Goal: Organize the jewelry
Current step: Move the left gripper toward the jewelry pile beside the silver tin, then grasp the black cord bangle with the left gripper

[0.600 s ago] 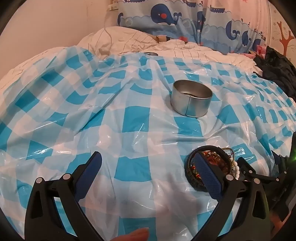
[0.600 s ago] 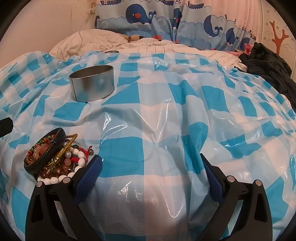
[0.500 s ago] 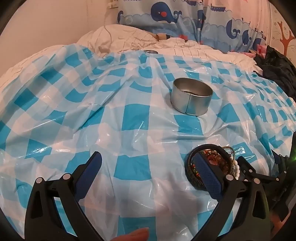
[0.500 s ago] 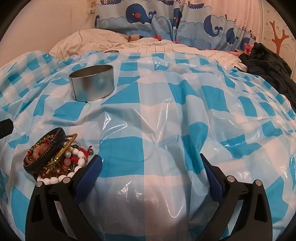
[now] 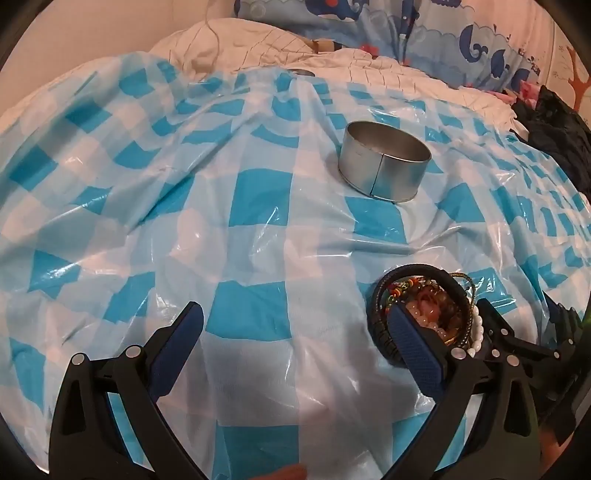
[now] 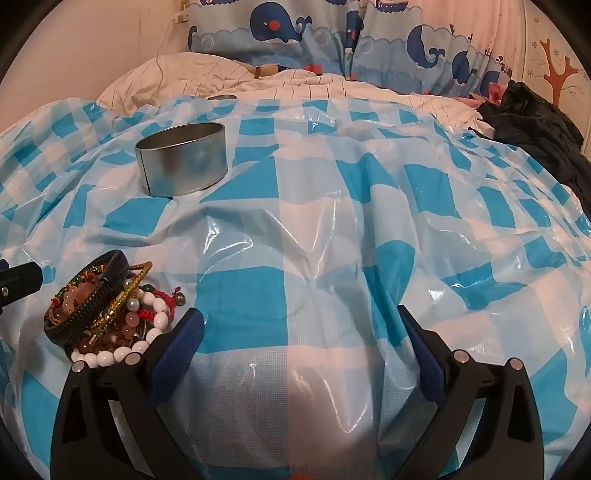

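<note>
both tongs stand spread wide with nothing between their blue pads, angled down over a bed covered by a glossy blue-and-white checked plastic sheet (image 6: 332,229). the left tongs (image 5: 295,325) hover above the sheet; the pile of bracelets (image 5: 424,310) lies just beside and partly behind their right-hand finger, outside the gap. in the right wrist view the right tongs (image 6: 301,328) hang over bare sheet, and the same pile (image 6: 107,306) sits just off their left-hand finger — a black braided band on top, a gold chain, white beads, pinkish beads and red cord tangled under it. whether any pad touches the pile cannot be told. a round, lidless metal tin (image 5: 384,162) stands upright on the sheet, well apart from the pile, farther toward the head of the bed. beyond it lie a white grid-lined quilt (image 6: 295,88), a whale-print pillow (image 6: 332,33) and, at the right edge, a heap of dark clothing (image 6: 535,122)
</note>
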Motion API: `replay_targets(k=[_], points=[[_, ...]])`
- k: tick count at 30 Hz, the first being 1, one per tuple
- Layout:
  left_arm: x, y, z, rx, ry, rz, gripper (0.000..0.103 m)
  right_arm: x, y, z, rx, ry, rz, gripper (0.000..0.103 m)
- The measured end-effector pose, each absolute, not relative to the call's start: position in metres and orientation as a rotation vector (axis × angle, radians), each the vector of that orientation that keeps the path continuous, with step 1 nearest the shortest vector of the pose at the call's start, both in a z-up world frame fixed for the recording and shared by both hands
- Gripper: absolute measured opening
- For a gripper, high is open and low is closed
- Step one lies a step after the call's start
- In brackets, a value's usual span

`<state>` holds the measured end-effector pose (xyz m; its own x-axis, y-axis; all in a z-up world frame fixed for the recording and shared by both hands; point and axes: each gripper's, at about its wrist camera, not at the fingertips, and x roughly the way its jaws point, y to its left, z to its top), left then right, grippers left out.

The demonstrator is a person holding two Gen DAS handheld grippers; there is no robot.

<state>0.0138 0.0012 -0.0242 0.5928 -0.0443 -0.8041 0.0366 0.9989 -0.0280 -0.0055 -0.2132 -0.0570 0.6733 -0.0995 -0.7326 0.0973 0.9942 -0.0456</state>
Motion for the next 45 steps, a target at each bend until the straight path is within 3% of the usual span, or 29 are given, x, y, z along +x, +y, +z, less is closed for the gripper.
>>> replay_targets(k=[29,37,43,45], points=[[0.023,-0.009,-0.024,-0.048,0.910,-0.165,0.096,-0.004,-0.212,-0.058,-0.009,0.832,-0.115,0.096],[0.042,-0.018,-0.031,-0.123,0.931,-0.266,0.082,-0.003,-0.211,-0.057,-0.011,0.833,-0.116,0.097],[0.049,-0.024,-0.040,-0.183,0.984,-0.342,0.065,-0.003,-0.210,-0.057,-0.013,0.834,-0.118,0.097],[0.048,-0.026,-0.043,-0.175,0.991,-0.345,0.054,-0.003,-0.211,-0.057,-0.013,0.835,-0.117,0.097]])
